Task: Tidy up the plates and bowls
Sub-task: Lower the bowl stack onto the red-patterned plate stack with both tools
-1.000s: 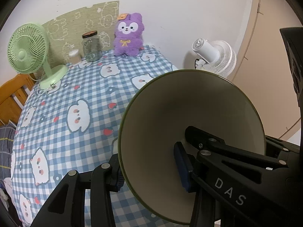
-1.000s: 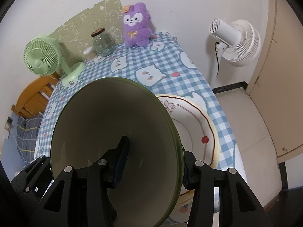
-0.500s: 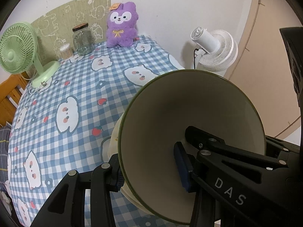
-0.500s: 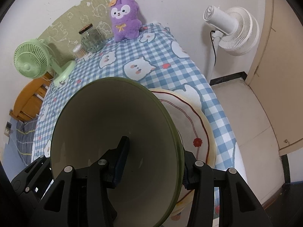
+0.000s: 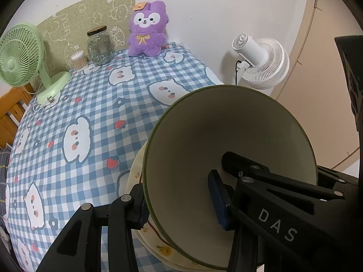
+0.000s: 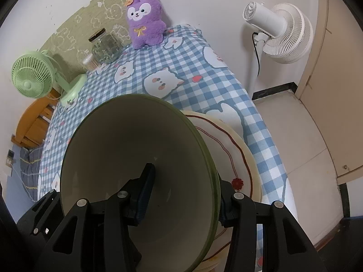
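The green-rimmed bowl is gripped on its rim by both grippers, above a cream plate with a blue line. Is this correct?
Not quite: the line on the cream plate is dark red, as the right wrist view shows. The green-rimmed bowl is indeed gripped by the left gripper and right gripper.

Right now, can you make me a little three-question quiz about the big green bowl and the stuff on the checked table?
1. True or false: both the left gripper and the right gripper clamp the rim of the green-rimmed, cream-lined bowl.
2. What lies right under that bowl?
A. a cream plate with a red line
B. a glass jar
C. bare checked cloth
3. Fill in: the purple plush toy sits at the far edge of the table, against the ____.

Key:
1. True: each gripper has one finger inside and one outside the bowl wall.
2. A, the cream plate.
3. Wall.
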Motion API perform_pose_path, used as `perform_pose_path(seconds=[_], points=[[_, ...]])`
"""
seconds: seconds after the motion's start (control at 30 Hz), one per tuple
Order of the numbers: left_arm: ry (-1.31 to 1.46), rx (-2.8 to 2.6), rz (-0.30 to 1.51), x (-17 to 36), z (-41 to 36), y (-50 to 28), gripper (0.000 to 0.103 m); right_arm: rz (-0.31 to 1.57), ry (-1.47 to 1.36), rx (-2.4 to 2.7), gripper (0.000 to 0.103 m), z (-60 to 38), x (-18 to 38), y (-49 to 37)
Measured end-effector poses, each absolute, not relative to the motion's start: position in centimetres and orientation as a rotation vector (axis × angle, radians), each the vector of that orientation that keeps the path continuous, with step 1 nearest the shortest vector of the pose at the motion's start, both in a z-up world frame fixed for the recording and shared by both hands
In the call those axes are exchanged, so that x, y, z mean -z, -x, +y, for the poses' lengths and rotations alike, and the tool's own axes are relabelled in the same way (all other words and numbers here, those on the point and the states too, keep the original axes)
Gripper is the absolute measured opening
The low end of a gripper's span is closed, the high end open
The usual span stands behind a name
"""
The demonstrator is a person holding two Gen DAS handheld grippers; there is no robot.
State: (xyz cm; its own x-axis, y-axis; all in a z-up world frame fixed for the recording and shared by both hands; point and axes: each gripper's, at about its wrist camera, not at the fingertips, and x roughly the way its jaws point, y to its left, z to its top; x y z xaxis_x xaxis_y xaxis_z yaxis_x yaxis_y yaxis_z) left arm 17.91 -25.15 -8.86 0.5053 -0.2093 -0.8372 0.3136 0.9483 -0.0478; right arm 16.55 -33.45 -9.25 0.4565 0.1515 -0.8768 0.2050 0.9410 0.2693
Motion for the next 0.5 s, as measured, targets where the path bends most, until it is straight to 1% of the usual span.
perform_pose_path(seconds=[0.17,0.27,0.37,0.4,0.47,0.5], points=[[-0.118,0.31,0.979,8.82,-25.22,-17.51,0.046,1.083,-0.364,0.025,0.051,-33.56,9.25,-16.32],[-0.112,0.303,0.978,8.84,-25.19,-17.5,0.048,1.065,-0.365,0.025,0.052,-33.53,9.14,-16.13],[-0.111,0.301,0.978,8.78,-25.16,-17.5,0.052,1.048,-0.364,0.024,0.061,-33.42,9.12,-16.05],[-0.111,0.301,0.972,8.68,-25.12,-17.44,0.057,1.037,-0.358,0.035,0.066,-33.48,9.02,-15.95],[-0.116,0.294,0.96,8.48,-25.14,-17.29,0.064,1.013,-0.349,0.057,0.074,-33.6,8.73,-15.72],[-0.118,0.291,0.953,8.32,-25.13,-17.19,0.068,1.004,-0.349,0.062,0.076,-33.69,8.66,-15.68]])
